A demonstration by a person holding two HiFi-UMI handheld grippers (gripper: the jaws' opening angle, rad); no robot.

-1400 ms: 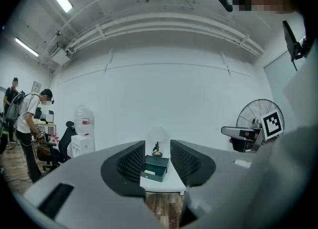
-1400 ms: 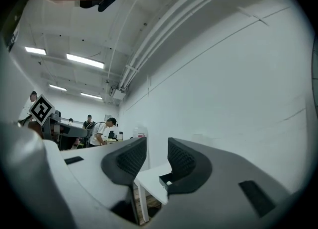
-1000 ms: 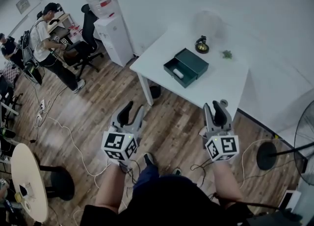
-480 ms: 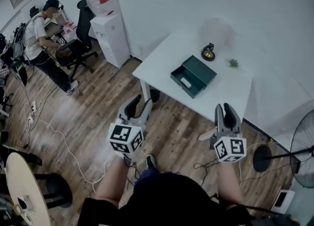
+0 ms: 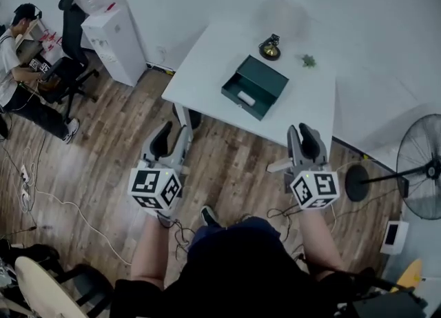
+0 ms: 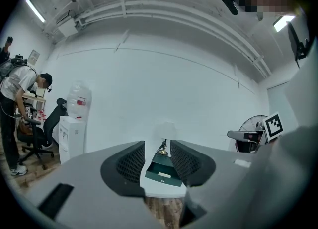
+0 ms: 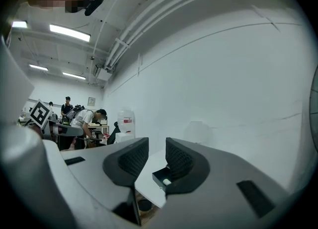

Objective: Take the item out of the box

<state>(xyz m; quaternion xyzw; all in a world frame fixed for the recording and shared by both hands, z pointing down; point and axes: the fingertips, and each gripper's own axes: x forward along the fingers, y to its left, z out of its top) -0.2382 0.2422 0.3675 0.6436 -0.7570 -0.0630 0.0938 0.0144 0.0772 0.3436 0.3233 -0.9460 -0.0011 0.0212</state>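
A dark green box (image 5: 260,83) stands on the white table (image 5: 204,70) with its drawer pulled out toward me. A small white item (image 5: 246,98) lies in the drawer. My left gripper (image 5: 173,137) is held over the wooden floor, short of the table's near edge, jaws apart and empty. My right gripper (image 5: 301,134) hovers at the same distance to the right, also parted with nothing between its jaws. In the left gripper view, the left gripper (image 6: 157,156) frames the box (image 6: 166,169) between its jaws. In the right gripper view, the right gripper (image 7: 157,157) shows the drawer (image 7: 160,177) just past its right jaw.
A small gold and black ornament (image 5: 269,47) and a green sprig (image 5: 308,61) sit behind the box. A water dispenser (image 5: 110,30) stands left of the table and a floor fan (image 5: 422,168) to the right. A person (image 5: 17,68) works at far left. Cables (image 5: 41,192) trail over the floor.
The head view has swung, so the table and box now sit further left and higher. Both grippers stay held out in front of me, short of the table.
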